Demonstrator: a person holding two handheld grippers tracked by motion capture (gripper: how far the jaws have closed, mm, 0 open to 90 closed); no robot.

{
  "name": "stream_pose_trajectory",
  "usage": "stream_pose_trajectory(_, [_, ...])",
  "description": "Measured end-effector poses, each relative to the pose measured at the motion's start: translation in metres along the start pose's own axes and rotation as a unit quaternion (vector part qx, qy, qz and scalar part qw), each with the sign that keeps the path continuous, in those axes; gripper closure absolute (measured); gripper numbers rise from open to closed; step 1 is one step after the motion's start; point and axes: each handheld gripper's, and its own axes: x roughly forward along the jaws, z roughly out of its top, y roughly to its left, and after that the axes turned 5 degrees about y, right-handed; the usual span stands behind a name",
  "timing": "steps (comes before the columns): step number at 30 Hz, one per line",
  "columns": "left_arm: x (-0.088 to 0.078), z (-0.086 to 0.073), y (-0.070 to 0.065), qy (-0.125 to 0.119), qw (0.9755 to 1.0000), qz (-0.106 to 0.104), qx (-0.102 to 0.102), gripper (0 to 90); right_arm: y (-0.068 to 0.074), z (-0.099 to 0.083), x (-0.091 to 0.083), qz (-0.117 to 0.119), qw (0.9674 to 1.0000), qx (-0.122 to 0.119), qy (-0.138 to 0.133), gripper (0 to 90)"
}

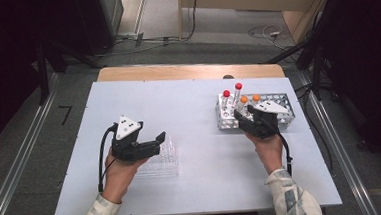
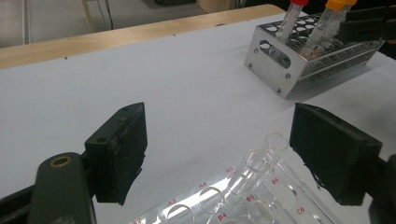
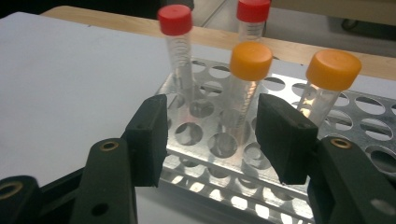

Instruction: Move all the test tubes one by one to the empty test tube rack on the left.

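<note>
Left gripper (image 1: 156, 142) spread wide, pinching nothing, hanging just above the clear rack (image 1: 162, 159) on the white surface (image 1: 189, 112), at about 7 o'clock from the middle of the high view. In the left gripper view, both black pads apart, with one bare glass tube (image 2: 254, 165) leaning in the clear rack (image 2: 224, 200) between them, touched by neither pad. Red letters and numbers printed beside the rack's holes. Right gripper (image 1: 243, 118) at about 3 o'clock in the high view, up against the near side of the shiny metal rack (image 1: 283, 102). Also open, less wide, pinching nothing. In the right gripper view, the pads (image 3: 148, 135) standing on either side of an orange-capped tube (image 3: 247, 88) that sits upright in the metal rack (image 3: 373, 140), with small gaps on both sides, so no touch yet. Another orange-capped tube (image 3: 327, 84) at 2 o'clock from there, just beyond the right pad. Two red-capped tubes behind, one (image 3: 179, 56) at 11 o'clock and one (image 3: 252, 18) at 12 o'clock. All four capped tubes in the metal rack, none lifted out.
</note>
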Motion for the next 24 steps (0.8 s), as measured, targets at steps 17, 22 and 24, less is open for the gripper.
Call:
stream_pose_trajectory(17, [0.001,-0.001,0.001,0.002,1.0,-0.001,0.002,19.1,-0.01,0.002,0.027,-0.024,0.9996,0.013,-0.004,62.8])
stream_pose_trajectory(22, [0.002,-0.002,0.0,0.003,1.0,-0.001,0.002,19.1,-0.011,0.002,0.029,-0.024,0.9996,0.011,-0.007,66.6])
stream_pose_trajectory(24, [0.002,-0.001,0.0,0.003,1.0,-0.002,0.001,19.1,-0.01,0.001,0.029,-0.026,0.9996,0.011,-0.006,67.9])
